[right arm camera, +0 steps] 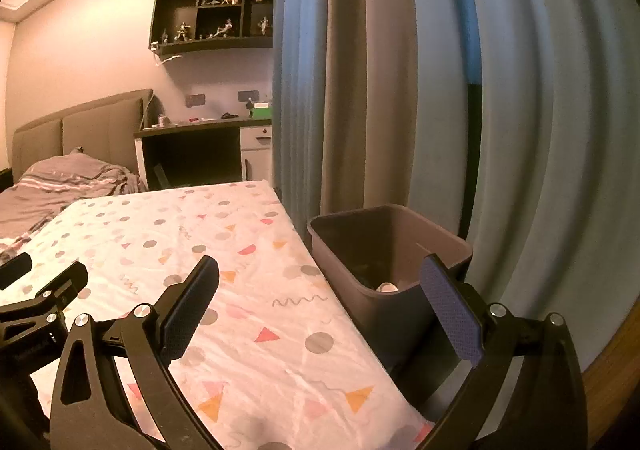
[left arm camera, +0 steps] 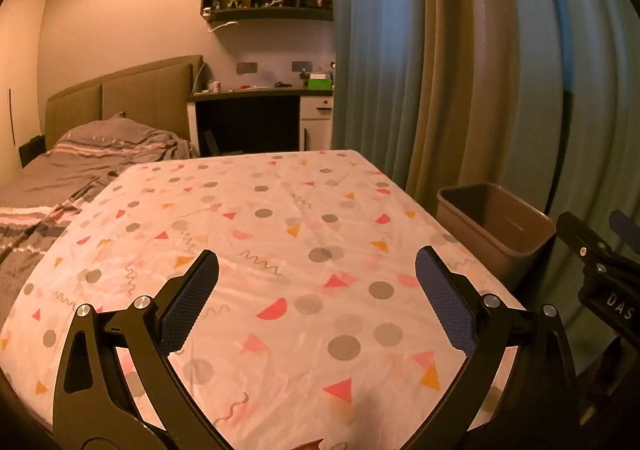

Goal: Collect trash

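Both claws hang spread apart with nothing between their blue pads. The left claw point(left arm camera: 316, 270) hovers over the near part of the bench point(left arm camera: 280, 234), whose cloth is printed with dots, triangles and squiggles. The right claw point(right arm camera: 320, 270) sits above the bench's right edge, its right finger in front of the bin point(right arm camera: 340, 262). The bin stands just beside that right edge, in front of the curtain point(right arm camera: 360, 89). A small pale round piece of trash point(right arm camera: 387, 287) lies inside the bin, by its near wall. A bed point(left arm camera: 60, 169) lies past the bench's far left corner.
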The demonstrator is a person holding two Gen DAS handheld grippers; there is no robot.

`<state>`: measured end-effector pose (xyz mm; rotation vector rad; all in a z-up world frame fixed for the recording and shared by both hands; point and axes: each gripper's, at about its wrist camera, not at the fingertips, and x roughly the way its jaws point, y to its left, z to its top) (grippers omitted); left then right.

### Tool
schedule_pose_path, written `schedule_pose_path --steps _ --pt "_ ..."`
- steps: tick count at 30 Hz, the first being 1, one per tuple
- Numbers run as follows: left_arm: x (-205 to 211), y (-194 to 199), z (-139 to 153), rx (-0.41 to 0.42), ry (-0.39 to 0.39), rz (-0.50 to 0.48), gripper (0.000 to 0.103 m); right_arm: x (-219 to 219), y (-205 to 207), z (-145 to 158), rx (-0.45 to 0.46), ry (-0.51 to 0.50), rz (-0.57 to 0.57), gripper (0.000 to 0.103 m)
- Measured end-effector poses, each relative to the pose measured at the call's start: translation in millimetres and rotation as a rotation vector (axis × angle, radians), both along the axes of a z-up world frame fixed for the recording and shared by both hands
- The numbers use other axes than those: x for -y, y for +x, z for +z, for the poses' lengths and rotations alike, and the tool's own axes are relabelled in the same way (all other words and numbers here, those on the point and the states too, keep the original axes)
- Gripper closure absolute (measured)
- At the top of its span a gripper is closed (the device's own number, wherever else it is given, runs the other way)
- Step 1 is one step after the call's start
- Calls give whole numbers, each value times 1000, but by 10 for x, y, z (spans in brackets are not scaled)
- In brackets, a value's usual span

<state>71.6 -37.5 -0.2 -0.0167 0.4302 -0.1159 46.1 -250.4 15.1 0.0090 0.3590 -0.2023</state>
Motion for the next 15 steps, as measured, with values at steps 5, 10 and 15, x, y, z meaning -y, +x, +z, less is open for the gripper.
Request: schedule_pose_path --steps 5,10,15 --pt "-4 -18 -6 -3 1 4 6 -32 -23 9 2 0 10 7" --pt "1 -24 -1 -2 2 -3 6 -56 -17 5 -1 0 13 7" --pt "4 -30 2 1 -2 -1 6 -68 -19 6 -1 1 14 7"
